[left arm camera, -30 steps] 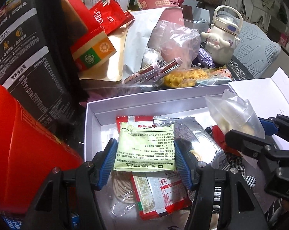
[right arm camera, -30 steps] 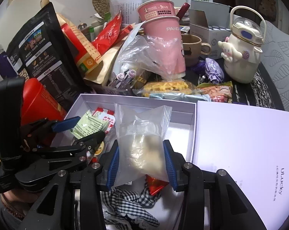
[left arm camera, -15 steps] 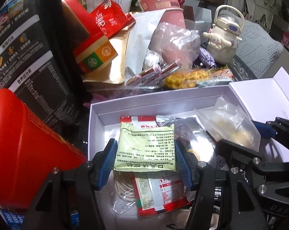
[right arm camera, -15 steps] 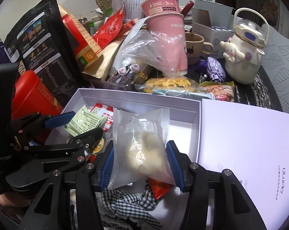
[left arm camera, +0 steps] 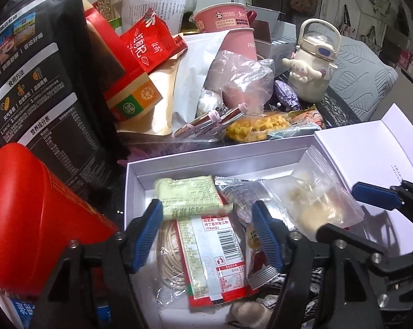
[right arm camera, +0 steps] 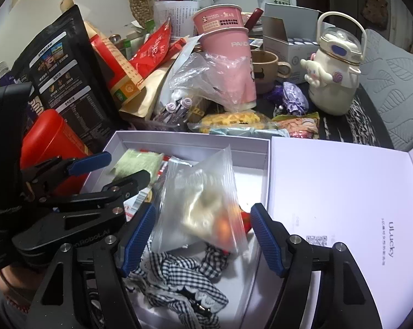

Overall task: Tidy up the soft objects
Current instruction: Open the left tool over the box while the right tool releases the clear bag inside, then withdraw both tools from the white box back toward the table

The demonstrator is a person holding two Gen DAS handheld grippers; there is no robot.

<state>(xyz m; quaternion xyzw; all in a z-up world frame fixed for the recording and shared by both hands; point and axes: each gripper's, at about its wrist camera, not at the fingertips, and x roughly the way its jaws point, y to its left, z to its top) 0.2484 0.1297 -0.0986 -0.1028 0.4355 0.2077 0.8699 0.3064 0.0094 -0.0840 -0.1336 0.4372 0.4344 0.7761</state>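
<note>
1. Left gripper: was pinching the green packet a second ago; now its jaws are opening. Packet has dropped out and lies in the white box, at 12 o'clock of the gripper, its near edge between the pads, no pad pressing on it.
2. Right gripper: was clamped on the clear bag; now its jaws are opening, gaps on both sides. Bag sits tilted in the box, blurred in the right wrist view, resting on the checked cloth.
3. Neither gripper has shifted place noticeably.
4. Count in box: one green packet, one clear bag, one checked cloth, one red-and-white sachet, one silver packet; more underneath, cannot tell how many.
5. On the desk at 12 o'clock of the box: two stacked pink cups, one white bottle, one black pouch.
6. Box lid lies open at 3 o'clock.
</note>
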